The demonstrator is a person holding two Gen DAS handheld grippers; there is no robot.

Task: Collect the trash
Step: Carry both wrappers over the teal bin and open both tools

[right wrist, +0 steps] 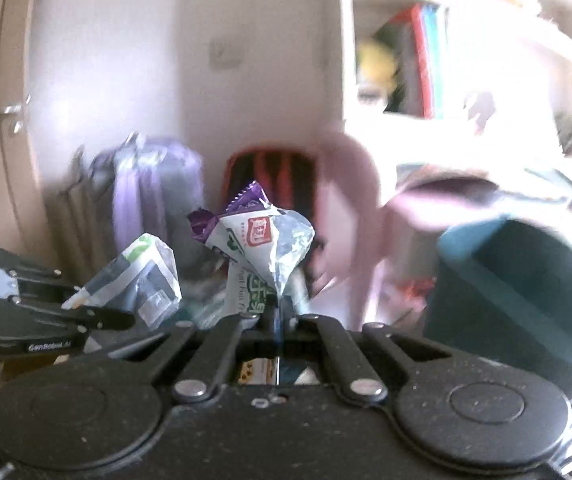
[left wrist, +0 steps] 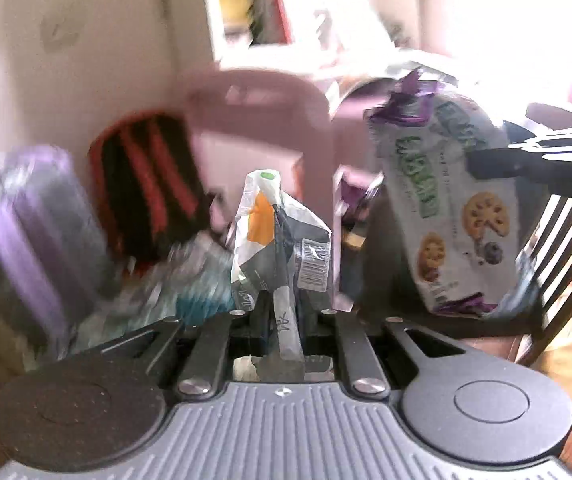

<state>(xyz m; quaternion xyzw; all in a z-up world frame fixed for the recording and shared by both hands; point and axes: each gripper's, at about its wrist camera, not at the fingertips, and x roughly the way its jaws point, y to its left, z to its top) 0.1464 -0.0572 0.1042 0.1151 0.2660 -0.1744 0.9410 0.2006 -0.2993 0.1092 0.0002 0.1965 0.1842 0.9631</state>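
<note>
Two grippers each pinch trash up in the air: the left gripper (left wrist: 282,300) holds a crinkly white, orange and black wrapper (left wrist: 278,236); the right gripper (right wrist: 276,312) holds a purple-edged cookie bag (right wrist: 262,240). Thin, slippery plastic might slide out and drop before reaching the dark teal bin (right wrist: 525,284).

So the left gripper (left wrist: 282,308) with its wrapper (left wrist: 282,236) is left of the right gripper (right wrist: 276,312) holding a snack bag (right wrist: 262,240), suitcase (right wrist: 154,184) behind, bin (right wrist: 525,288) off right.

crumpled wrapper (left wrist: 282,240), purple-edged snack bag (left wrist: 445,208), both held aloft
</note>
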